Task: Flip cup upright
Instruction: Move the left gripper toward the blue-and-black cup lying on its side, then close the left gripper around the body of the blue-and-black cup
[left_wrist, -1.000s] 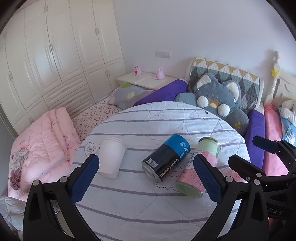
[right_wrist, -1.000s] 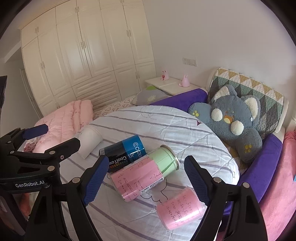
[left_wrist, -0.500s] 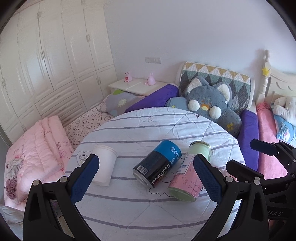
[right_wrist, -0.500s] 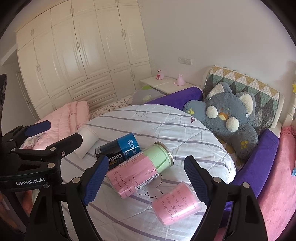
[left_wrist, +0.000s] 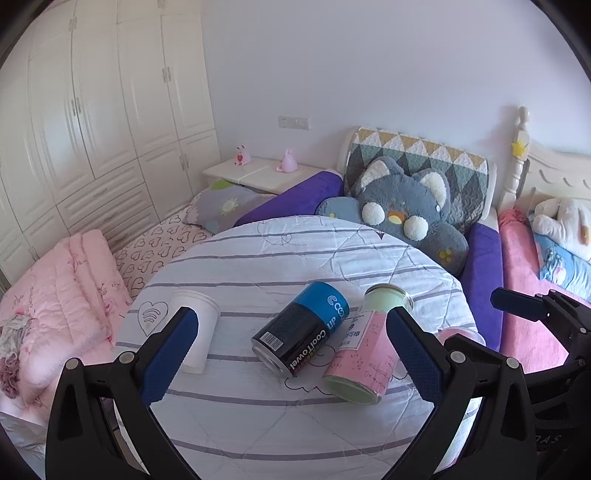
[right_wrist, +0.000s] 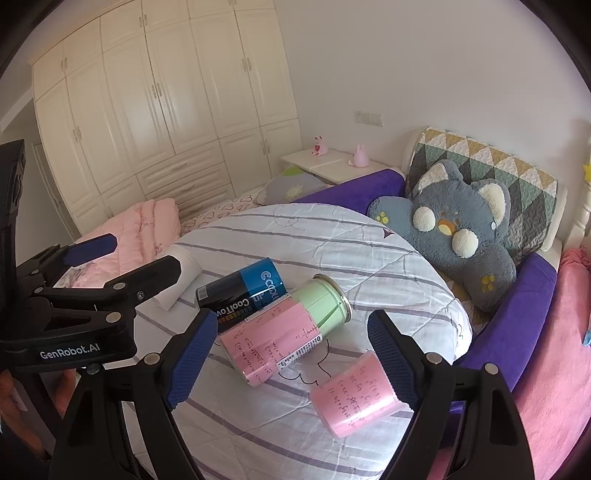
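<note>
A white cup (left_wrist: 201, 325) lies on its side at the left of the round striped table (left_wrist: 295, 251); in the right wrist view it (right_wrist: 184, 273) sits partly behind the left gripper. A pink cup (right_wrist: 354, 398) lies on its side at the table's right edge; the left wrist view shows only a sliver (left_wrist: 458, 334) of it. My left gripper (left_wrist: 291, 362) is open above the near table edge, empty. My right gripper (right_wrist: 291, 354) is open and empty above the pink cup and the cans.
A blue-black CoolTowel can (left_wrist: 303, 332) and a pink-green can (left_wrist: 365, 354) lie on their sides mid-table, touching. A grey plush cushion (left_wrist: 402, 210) leans behind the table. Pink bedding (left_wrist: 59, 295) lies left, a purple bolster (right_wrist: 509, 317) right.
Both grippers have drawn back and up a little; the table objects look smaller and lower in view. Nothing on the table has moved. Both jaws stayed open.
</note>
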